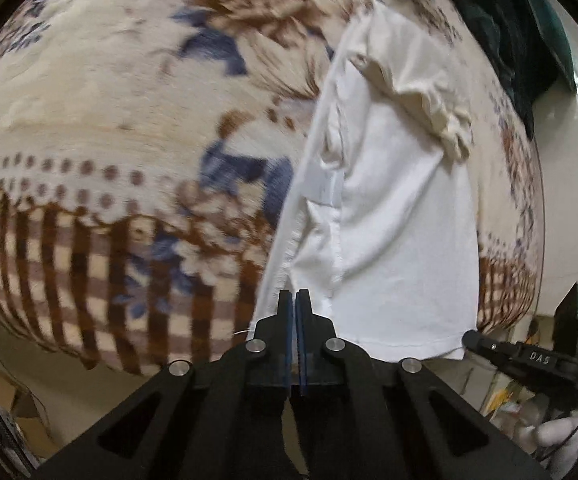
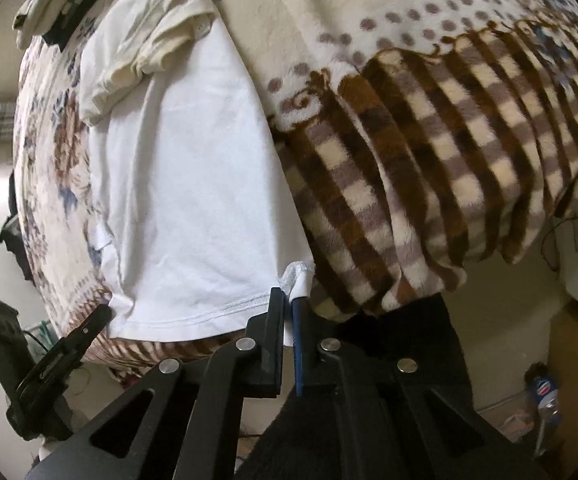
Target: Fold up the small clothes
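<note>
Tongs first: the left tongs [image 1: 296, 294] are black plastic with blue rubbery pads, pressed flat together with basically no gap, and their tips sit right at the near-left corner of the white t-shirt [image 1: 389, 208], though I can't tell from the left wrist view whether any fabric is actually caught between them. The right tongs [image 2: 289, 300] are the same black-and-blue build and they're pinching the other near corner of the white t-shirt [image 2: 185, 184], with a little bunched wad of hem poking up out of the narrow gap. That hem is a double-stitched line running along the near edge between the two tongs, and each wrist view catches the opposite tool off at the far corner of that edge. The shirt is smooth thin cotton, folded into a long narrow panel lying flat on a bed, with a creamy, more crumpled sleeve [image 2: 145, 40] flopped across the far end. Underneath is a fuzzy fleece blanket [image 2: 429, 168], thick pile, cream with blue and brown flowers, a row of brown dots, and a brown-and-grey check border that droops over the bed's edge. A dark teal cloth [image 1: 521, 40] sits bunched up past the shirt's far end.
</note>
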A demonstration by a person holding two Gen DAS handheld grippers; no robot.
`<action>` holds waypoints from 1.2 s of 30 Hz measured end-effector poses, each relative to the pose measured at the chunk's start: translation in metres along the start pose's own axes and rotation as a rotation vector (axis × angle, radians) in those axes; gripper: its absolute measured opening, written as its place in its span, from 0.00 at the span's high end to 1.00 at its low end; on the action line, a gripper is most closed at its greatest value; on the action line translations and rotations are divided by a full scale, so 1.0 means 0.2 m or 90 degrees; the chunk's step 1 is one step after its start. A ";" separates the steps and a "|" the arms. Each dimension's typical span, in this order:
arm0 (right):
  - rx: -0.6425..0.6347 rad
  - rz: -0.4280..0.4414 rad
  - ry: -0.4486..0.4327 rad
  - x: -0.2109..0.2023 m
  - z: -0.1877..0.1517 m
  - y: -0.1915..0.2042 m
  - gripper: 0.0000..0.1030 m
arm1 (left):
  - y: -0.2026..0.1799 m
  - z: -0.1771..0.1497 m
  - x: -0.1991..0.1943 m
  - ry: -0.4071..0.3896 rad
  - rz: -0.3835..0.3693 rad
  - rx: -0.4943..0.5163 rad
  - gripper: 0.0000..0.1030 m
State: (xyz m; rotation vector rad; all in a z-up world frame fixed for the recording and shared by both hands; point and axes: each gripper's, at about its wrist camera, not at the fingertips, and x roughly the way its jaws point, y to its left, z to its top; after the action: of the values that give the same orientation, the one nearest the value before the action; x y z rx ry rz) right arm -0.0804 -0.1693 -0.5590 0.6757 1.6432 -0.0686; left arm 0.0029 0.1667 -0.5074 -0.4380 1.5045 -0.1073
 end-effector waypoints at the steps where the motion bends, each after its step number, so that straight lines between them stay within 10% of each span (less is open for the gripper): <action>1: 0.005 0.009 0.000 -0.01 0.00 0.00 0.96 | 0.02 0.01 -0.01 0.000 0.001 -0.002 1.00; 5: -0.023 -0.007 0.019 0.01 0.01 0.03 0.96 | 0.08 0.02 0.01 0.007 0.002 -0.019 1.00; 10: 0.023 -0.003 0.072 0.09 0.04 -0.03 0.95 | 0.13 0.00 0.09 0.075 -0.110 -0.072 0.91; 12: 0.030 0.001 0.064 0.07 0.04 -0.06 0.93 | 0.10 -0.01 0.12 0.085 -0.103 -0.060 0.47; 13: 0.029 -0.001 0.059 0.06 0.04 -0.06 0.91 | 0.07 -0.01 0.15 0.086 -0.095 -0.047 0.44; 17: 0.032 -0.009 0.054 0.04 0.04 -0.10 0.90 | -0.01 -0.01 0.25 0.099 -0.063 -0.011 0.47; 19: 0.033 -0.024 0.048 0.04 0.04 -0.09 0.90 | -0.04 -0.01 0.27 0.083 -0.045 0.010 0.71; 20: 0.034 -0.032 0.041 0.04 0.04 -0.09 0.90 | -0.04 -0.01 0.27 0.084 -0.032 0.019 0.99; 36: 0.091 0.030 0.019 -0.09 0.14 -0.22 0.90 | 0.00 0.02 0.12 0.014 -0.029 -0.014 1.00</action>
State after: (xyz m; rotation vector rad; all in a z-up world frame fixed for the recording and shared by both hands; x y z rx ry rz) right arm -0.0760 -0.2242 -0.5634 0.8278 1.6615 -0.1428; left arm 0.0080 0.1596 -0.5308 -0.4903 1.5186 -0.1310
